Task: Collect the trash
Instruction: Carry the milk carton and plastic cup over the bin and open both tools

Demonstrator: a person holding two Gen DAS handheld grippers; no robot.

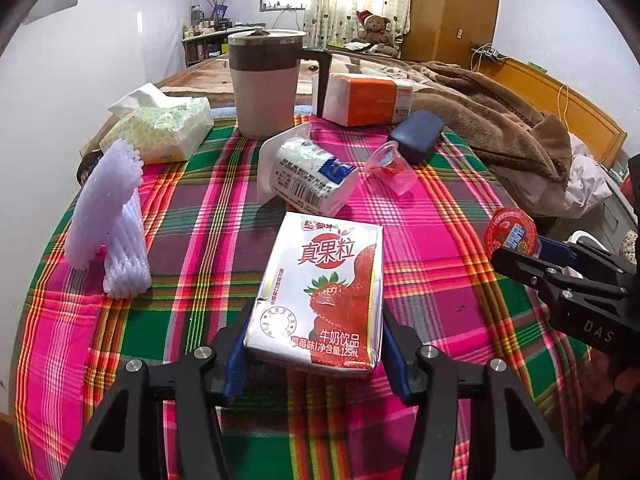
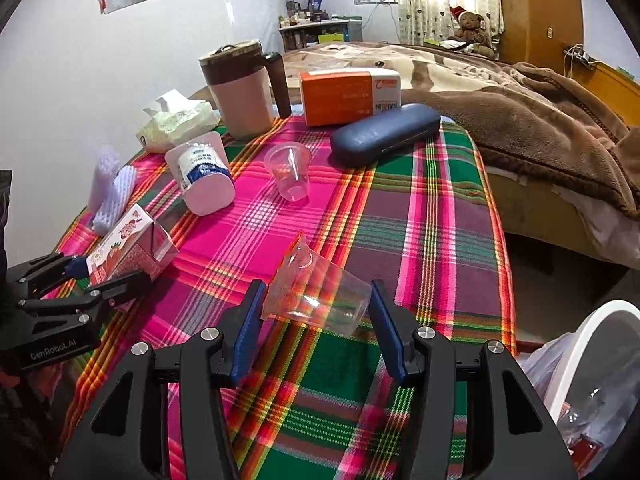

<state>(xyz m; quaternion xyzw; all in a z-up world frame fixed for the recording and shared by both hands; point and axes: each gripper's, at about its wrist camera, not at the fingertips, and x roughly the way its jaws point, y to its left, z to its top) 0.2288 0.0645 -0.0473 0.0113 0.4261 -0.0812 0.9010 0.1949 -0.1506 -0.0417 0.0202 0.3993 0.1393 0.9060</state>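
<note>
Left gripper (image 1: 314, 344) jaws pinching milk carton (image 1: 320, 292); right gripper (image 2: 316, 320) jaws pinching clear cup (image 2: 320, 296). Neither binned. Yogurt tub (image 1: 308, 176), second cup (image 2: 290, 174) at 12 o'clock remain on worktop (image 1: 440, 240).

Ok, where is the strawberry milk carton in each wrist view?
Left wrist: strawberry milk carton bottom centre, between the left gripper fingers.
Right wrist: same carton at the left edge, in that gripper.
Shared landmark: blue glasses case at the table's far side.
</note>
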